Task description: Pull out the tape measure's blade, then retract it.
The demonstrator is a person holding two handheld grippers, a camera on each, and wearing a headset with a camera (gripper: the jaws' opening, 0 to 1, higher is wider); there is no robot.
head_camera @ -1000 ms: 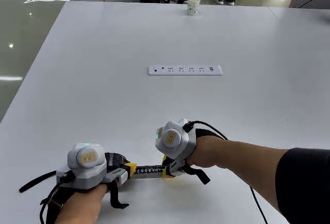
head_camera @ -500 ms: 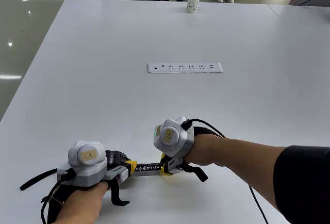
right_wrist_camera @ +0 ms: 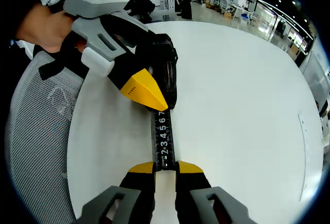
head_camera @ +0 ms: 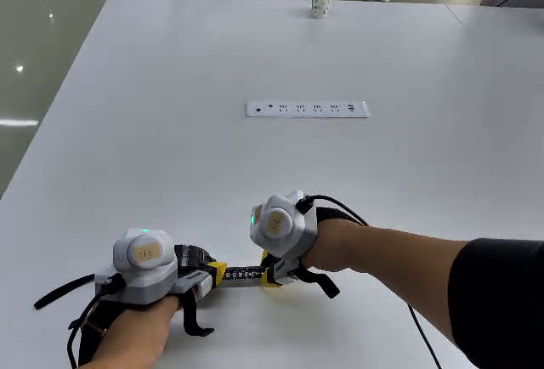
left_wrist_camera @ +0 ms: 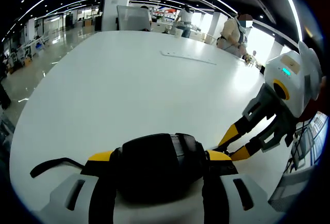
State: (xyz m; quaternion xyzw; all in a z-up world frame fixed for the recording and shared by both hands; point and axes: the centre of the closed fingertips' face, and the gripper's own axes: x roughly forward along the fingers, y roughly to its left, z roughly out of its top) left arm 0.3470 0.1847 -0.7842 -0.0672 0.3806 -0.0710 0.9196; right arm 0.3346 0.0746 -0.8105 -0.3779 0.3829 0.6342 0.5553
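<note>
**Both tools clamped on the tape measure, a short length of blade drawn out**

We see the white table [head_camera: 255, 54] stretching away ahead of both tools, which sit low at its near edge. Behind the left tool, in the right gripper view, a grey mesh chair [right_wrist_camera: 36, 146] stands beside the table.

The left tool [head_camera: 206, 276] is clenched: its yellow-tipped jaws press on either side of the black tape measure case [left_wrist_camera: 160, 164], which lies between them and hides most of the gap in the left gripper view. A black strap [head_camera: 64, 291] trails on the table behind this tool.

The right tool [right_wrist_camera: 165, 168] points towards the left one, and its jaws are clenched too, pinching the free end of the blade [right_wrist_camera: 163, 139]. The blade runs straight from the right tool's tips to the mouth of the case, just above the table, and we can read the numerals 2 to 7 on the exposed stretch. The two tools are near each other, joined by that short run of blade.

Well ahead of both tools a white power strip [head_camera: 307, 109] lies flat across the table. Farther beyond it, near the far edge, a paper cup [head_camera: 321, 1] stands upright.
</note>
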